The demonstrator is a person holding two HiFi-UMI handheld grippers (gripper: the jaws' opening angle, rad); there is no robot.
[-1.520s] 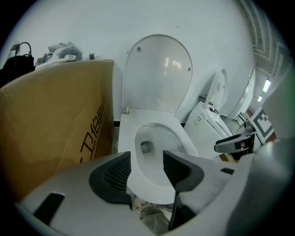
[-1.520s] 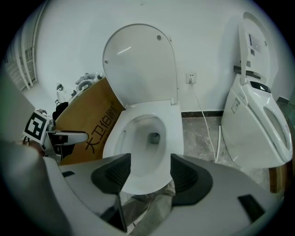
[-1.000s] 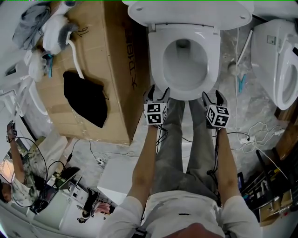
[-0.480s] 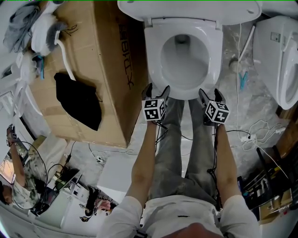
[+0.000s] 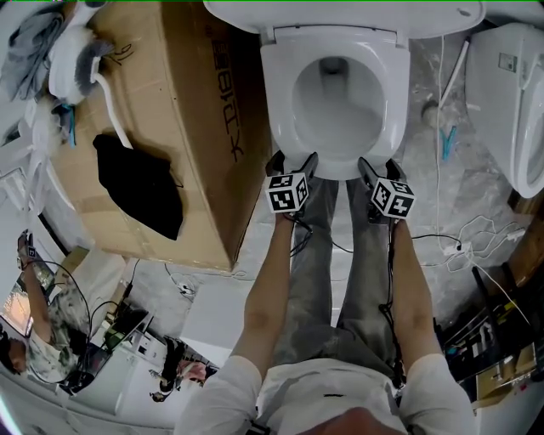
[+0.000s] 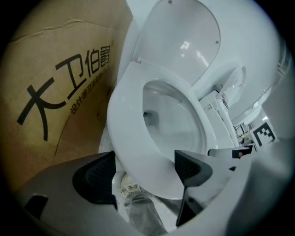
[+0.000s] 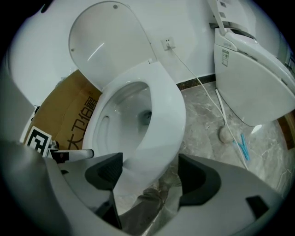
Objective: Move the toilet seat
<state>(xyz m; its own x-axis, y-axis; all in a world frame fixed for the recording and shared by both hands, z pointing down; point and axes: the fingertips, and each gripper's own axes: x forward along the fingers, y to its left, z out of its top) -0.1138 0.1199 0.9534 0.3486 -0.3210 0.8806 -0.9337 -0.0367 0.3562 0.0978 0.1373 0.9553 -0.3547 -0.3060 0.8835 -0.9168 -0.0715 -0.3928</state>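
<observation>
**Grippers.** The left gripper [image 5: 291, 163] [image 6: 145, 173] stands with its jaws spread wide; they have just been opening. The front rim of the toilet seat [image 5: 279, 93] [image 6: 129, 133] lies between them. The dark ribbed pads [image 6: 99, 173] do not clamp it, and contact on the inner pad cannot be confirmed. The right gripper [image 5: 378, 167] [image 7: 147, 177] is in the same condition: its jaws are spread wide, have just been opening, and straddle the front rim of the seat [image 7: 166, 124] without gripping it. Both grippers point steeply downward, side by side at the near edge of the bowl.

**Toilet seat.** The seat lies flat on the bowl, directly ahead of both grippers. Its front curve sits at the fingertips, and its hinge end is on the far side. The lid [image 5: 340, 13] [image 6: 184, 41] [image 7: 101, 41] stands raised beyond the seat.

**Materials and shapes.**
- The seat is a smooth, glossy white oval ring with a rounded edge.
- The lid is a matching glossy oval shell.
- A brown cardboard box [image 5: 178, 85] [image 6: 55, 92] with black printed characters stands just outside the left gripper.
- A second white toilet [image 5: 518, 93] [image 7: 249, 83] stands well outside the right gripper, on a grey marbled floor [image 7: 203, 115].
</observation>
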